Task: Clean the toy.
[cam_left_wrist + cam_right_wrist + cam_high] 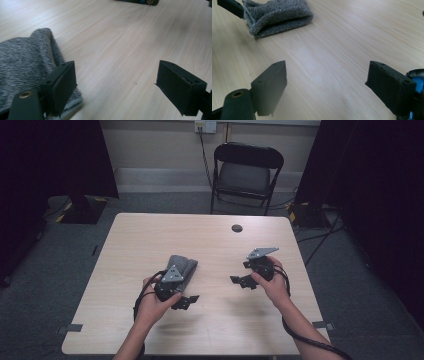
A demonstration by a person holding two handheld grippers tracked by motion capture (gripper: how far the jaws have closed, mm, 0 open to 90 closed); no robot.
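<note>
Grey folded cloth (181, 266) lies on the table (150, 235) beside the open left tool (186, 302); right tool (241, 281) open.

Light wood tabletop (150, 235) across the middle, a small dark round cap (237, 228) set into it near the far edge, right of centre. Beyond the far side, a black folding chair (247, 172) faces in. Wall socket (205, 126) up on the far wall, a cable dropping from it. Grey carpet (65, 270) all round, black curtains (55, 155) far left and right
</note>
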